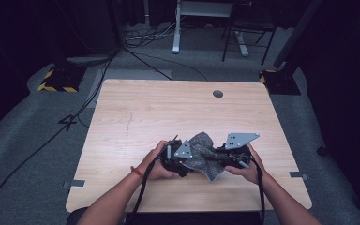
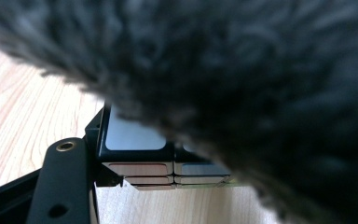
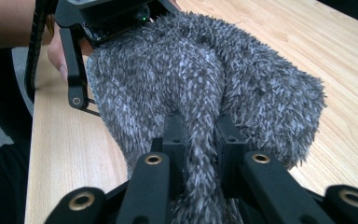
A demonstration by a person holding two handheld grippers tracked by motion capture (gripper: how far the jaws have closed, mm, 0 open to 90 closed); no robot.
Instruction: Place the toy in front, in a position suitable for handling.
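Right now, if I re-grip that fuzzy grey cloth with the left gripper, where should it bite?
Probably the free flap of the fuzzy grey cloth hanging toward the table's near edge, approached from the left. The right gripper already pinches a bunched fold, and the flap looks thin and unobstructed.

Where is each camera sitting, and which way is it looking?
High view: above the person's side of the table, looking forward and down; both forearms, the left gripper and right gripper meet at the fuzzy grey cloth.
Left gripper view: rides the left gripper, pressed close against the cloth; one black jaw shows.
Right gripper view: rides the right gripper, jaws pinching the cloth; the other hand shows.
All views share the cloth and table.
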